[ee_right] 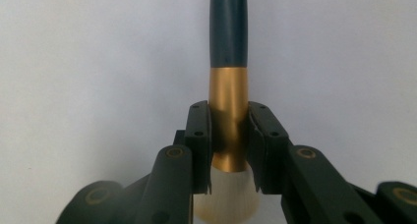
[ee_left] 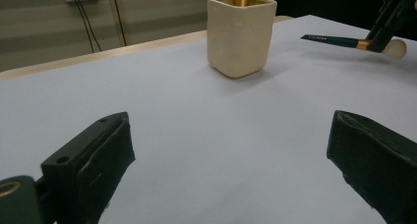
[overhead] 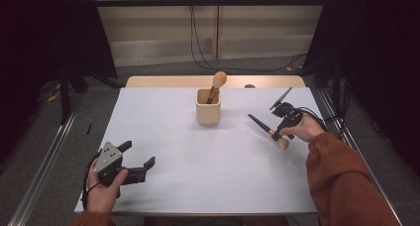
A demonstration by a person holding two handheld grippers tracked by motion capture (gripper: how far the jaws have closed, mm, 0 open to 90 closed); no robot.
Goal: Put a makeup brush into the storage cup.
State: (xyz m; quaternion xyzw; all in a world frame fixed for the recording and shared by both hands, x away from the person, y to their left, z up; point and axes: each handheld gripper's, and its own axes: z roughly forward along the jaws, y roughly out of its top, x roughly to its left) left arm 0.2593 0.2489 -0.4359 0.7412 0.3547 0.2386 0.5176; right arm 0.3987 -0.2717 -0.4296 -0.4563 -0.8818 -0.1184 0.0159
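A pale, matte table point(overhead: 163, 186) is seen from above, set on a grey floor point(overhead: 49, 151) between dark curtains, with a light wooden strip point(overhead: 158, 81) along its far edge and cables trailing down the wall behind. The right gripper point(overhead: 283, 131) is held just above the sheet, its jaws clamped on a makeup brush point(overhead: 270, 132); in the right gripper view the pads are pressed against the brush's gold metal band point(ee_right: 228, 116), with the dark, glossy, tapering handle running ahead of the jaws and the pale rounded bristles bunched just behind them. Ahead and to the left of this gripper a cream, square-sided cup point(overhead: 208, 107) with softly rounded corners is stood upright, well apart from the held brush, and a second brush point(overhead: 216, 85) is leaned inside it, its tan bristle head raised above the rim. The left gripper point(overhead: 136, 164) is held low over the near left corner, its blocky black jaws spread wide with nothing between them. Bare sheet is left open between the two grippers and before the cup, while the table's right edge lies close beside the right hand point(overhead: 303, 129).
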